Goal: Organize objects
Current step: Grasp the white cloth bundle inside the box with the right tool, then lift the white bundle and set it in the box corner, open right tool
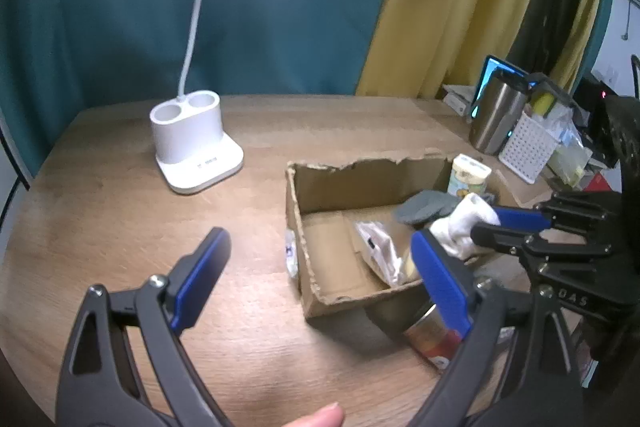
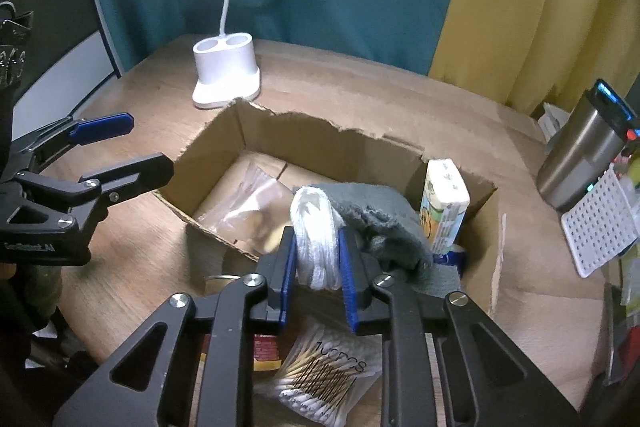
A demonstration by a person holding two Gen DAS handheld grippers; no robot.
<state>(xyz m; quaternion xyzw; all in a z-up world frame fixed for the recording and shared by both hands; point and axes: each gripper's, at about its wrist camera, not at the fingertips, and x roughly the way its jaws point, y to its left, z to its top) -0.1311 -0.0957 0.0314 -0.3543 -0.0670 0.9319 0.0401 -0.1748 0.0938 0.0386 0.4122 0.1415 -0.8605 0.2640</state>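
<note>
Right gripper (image 2: 316, 263) is clamped tight on a white sock (image 2: 314, 227), with a grey sock (image 2: 380, 215) draped against it, at the near edge of the cardboard box (image 2: 304, 131). Left gripper (image 1: 320, 267) is wide open and holds nothing, near-left of the box. Risk: the grey sock isn't clearly pinched, so it could slide off outside the box, or snag the upright carton (image 2: 444, 203). Wooden table (image 1: 120, 227); white lamp base (image 1: 192, 143) far left, teal and yellow curtains behind.
</note>
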